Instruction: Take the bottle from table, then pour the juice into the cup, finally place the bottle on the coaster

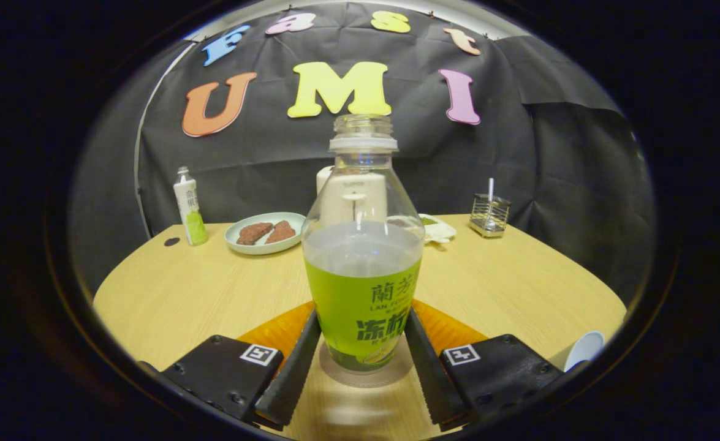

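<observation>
The bottle point(363, 257) stood upright on the round coaster point(366, 372) on the table point(182, 294). The fingers point(298, 361) squeezed it from both sides. The cup point(585, 349) sat off to the right.

Glossy clear-plastic bottle point(363, 245) (wood-grain table point(507, 275))

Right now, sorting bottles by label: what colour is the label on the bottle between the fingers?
Bright green, on the bottle, clearest in the gripper view.
</observation>
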`<state>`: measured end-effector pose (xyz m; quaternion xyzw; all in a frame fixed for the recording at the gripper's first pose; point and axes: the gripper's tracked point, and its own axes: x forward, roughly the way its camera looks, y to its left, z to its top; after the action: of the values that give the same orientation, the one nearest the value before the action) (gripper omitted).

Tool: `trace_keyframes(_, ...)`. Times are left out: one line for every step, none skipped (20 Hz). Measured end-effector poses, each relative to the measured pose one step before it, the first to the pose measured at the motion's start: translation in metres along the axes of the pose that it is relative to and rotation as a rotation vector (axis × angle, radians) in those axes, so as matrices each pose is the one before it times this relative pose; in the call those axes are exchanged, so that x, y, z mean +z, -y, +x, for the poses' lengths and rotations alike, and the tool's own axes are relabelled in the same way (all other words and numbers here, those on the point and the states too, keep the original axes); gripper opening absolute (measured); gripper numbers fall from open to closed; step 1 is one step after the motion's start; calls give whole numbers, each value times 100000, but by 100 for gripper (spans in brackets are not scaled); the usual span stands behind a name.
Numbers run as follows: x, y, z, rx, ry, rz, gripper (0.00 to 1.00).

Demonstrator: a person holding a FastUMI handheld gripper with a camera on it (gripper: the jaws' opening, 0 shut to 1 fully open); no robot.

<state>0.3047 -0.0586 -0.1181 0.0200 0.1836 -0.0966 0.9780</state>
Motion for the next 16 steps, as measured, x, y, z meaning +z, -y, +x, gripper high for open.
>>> trace_keyframes(39, -74, -116, 150, -37, -210, 84)
trace_keyframes(-52, 67, -64, -363, -525, -110, 86)
trace_keyframes(-74, 206, -6, -672, -636, -119, 88)
trace_keyframes(92, 62, -255, 81, 83, 230, 89)
trace_keyframes(-18, -307, -279, 1469, 508, 429, 90)
trace_keyframes(157, -192, -326, 1434, 741, 352, 90)
trace_keyframes(16, 61, -315, 616, 739, 184, 90)
trace_keyframes(123, 180, -506, -149, 842, 305, 89)
trace_keyframes(121, 163, -563, 90, 1028, 341, 89)
trace_keyframes(224, -54, -687, 419, 1057, 52, 92)
trace_keyframes(67, 98, -774, -194, 1114, -481, 94)
trace_keyframes(181, 204, -580, -406, 1373, -809, 97)
trace_keyframes(290, 169, -1312, -515, 1724, -634, 99)
trace_keyframes(186, 177, -820, -152, 1253, -265, 100)
trace_keyframes(-93, 241, -639, -335, 678, 454, 100)
trace_keyframes(3, 93, -868, 1, 689, 594, 100)
